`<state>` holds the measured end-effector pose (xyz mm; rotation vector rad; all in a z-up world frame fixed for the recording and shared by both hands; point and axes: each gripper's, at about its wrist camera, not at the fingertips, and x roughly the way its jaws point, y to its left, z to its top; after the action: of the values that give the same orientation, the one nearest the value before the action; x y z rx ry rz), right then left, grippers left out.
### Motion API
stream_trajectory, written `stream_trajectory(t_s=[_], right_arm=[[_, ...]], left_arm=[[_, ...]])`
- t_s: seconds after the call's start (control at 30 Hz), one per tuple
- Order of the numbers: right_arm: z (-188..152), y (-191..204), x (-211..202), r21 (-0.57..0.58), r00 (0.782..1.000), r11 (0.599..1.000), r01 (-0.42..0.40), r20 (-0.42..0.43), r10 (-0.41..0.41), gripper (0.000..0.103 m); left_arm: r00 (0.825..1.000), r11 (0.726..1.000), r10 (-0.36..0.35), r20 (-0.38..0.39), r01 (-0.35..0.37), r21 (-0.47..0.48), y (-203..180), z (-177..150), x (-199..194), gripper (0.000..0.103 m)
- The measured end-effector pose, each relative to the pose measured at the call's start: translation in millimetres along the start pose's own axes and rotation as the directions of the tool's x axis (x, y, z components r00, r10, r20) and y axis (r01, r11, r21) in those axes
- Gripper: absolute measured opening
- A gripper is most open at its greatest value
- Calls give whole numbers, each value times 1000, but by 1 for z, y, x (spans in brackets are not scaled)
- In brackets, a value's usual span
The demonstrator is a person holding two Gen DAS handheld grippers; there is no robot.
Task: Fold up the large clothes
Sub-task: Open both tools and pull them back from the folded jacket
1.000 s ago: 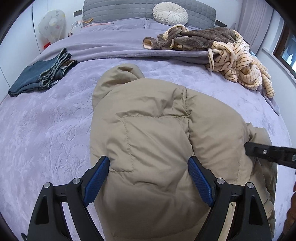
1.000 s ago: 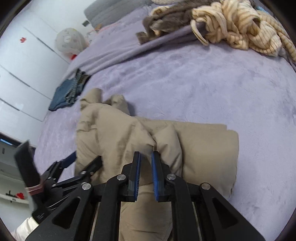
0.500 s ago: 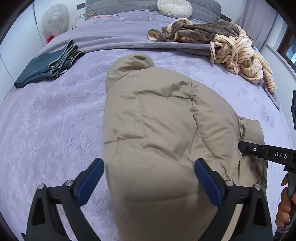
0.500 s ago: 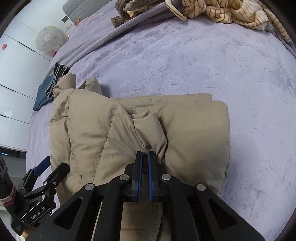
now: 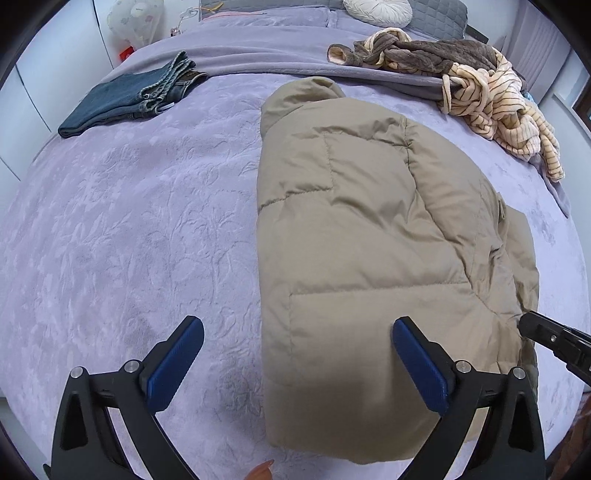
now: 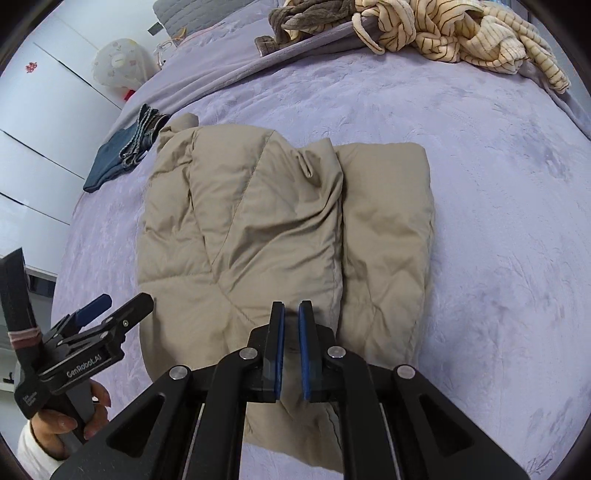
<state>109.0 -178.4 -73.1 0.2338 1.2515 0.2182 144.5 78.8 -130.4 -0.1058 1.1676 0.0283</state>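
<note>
Jacket (image 5: 369, 236), tan and padded, lies folded on a lilac embossed bedspread (image 5: 129, 229). Left gripper (image 5: 295, 354) hovers with jaws spread wide, grasping nothing; right gripper (image 6: 291, 347) is nearly closed, empty. Folded jeans (image 5: 125, 99) and a striped heap (image 5: 498, 107) lie near the headboard; white cupboards (image 6: 40, 122) stand alongside.

Left gripper (image 5: 297, 350) is sliding off the folded tan jacket (image 5: 373, 236) toward its left edge, jaws having just opened wider; right gripper (image 6: 291, 347) is pulling back nearer, its shut jaws empty.

Bedroom: bed (image 5: 110, 229), round pillow (image 5: 376, 11)
</note>
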Motion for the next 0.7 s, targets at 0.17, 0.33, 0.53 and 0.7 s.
stream_trajectory(t_s=[0.17, 0.33, 0.53, 0.7], right_arm=[[-28, -2, -10, 28, 1000, 999, 18, -14, -17, 9], [-50, -5, -19, 61, 998, 997, 43, -40, -40, 9], [-72, -1, -30, 100, 997, 993, 59, -57, -53, 9], [-94, 8, -43, 123, 996, 990, 67, -59, -60, 9]], left_arm=[[999, 999, 53, 13, -53, 9, 7, -20, -17, 102], [996, 996, 89, 13, -89, 1, 18, -36, -36, 102], [997, 997, 77, 10, -77, 15, 27, -54, -59, 102], [997, 996, 73, 26, -74, 45, 30, -67, -77, 102]])
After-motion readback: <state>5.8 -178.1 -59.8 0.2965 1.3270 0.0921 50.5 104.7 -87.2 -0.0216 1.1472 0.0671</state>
